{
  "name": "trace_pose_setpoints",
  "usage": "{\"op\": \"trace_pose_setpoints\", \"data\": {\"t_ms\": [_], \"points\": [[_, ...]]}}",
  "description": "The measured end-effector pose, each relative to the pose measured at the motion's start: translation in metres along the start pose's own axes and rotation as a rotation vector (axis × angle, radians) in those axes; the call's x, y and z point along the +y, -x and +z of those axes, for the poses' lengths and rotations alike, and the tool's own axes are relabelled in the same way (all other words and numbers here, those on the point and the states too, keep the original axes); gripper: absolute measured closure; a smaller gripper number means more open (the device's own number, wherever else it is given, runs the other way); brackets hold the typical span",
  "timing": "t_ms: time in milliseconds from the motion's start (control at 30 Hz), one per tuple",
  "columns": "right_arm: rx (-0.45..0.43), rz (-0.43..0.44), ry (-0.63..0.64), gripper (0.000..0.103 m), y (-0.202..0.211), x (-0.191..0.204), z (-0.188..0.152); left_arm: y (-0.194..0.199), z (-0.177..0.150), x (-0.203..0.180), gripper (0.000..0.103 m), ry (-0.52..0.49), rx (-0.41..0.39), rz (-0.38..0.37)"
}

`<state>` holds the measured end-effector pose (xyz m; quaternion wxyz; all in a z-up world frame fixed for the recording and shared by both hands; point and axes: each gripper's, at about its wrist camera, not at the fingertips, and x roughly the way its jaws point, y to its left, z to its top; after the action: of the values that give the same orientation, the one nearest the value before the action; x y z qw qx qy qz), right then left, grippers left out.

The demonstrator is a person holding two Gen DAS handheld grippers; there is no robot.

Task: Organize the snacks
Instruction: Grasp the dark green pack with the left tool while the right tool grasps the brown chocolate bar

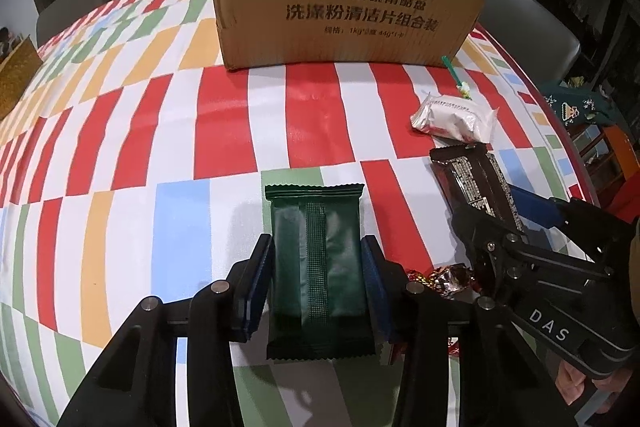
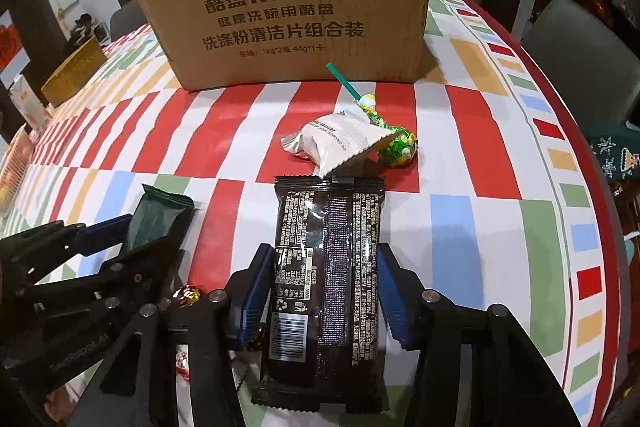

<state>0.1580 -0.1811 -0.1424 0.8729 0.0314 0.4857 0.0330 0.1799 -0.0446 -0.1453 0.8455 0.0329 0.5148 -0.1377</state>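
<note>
In the left wrist view my left gripper (image 1: 316, 251) is shut on a dark green snack packet (image 1: 318, 263), its pads touching both long sides. In the right wrist view my right gripper (image 2: 326, 259) is shut on a dark brown snack packet (image 2: 328, 279). The right gripper also shows in the left wrist view (image 1: 516, 215) with the brown packet (image 1: 476, 183). The left gripper shows in the right wrist view (image 2: 132, 227) with the green packet (image 2: 158, 213). A white snack packet (image 2: 344, 143) and a green lollipop (image 2: 400, 145) lie just beyond. A cardboard box (image 2: 288, 11) stands at the back.
Foil-wrapped candies (image 1: 448, 277) lie between the two grippers, also in the right wrist view (image 2: 188, 295). The table has a checked cloth (image 1: 160, 131). A yellow woven basket (image 2: 74, 73) sits at the far left. Grey chairs (image 2: 580, 55) stand around the table's edge.
</note>
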Motion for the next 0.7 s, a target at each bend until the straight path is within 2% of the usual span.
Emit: {"op": "trace_pose_setpoints", "data": {"t_ms": [300, 700], "points": [[-0.05, 0.011, 0.013, 0.052, 0.022, 0.002, 0.001, 0.031, 0.002, -0.003, 0.06, -0.012, -0.078, 0.009], [-0.166, 0.018, 0.021, 0.052, 0.069, 0.002, 0.009, 0.077, 0.009, -0.009, 0.06, -0.017, -0.189, -0.01]]}}
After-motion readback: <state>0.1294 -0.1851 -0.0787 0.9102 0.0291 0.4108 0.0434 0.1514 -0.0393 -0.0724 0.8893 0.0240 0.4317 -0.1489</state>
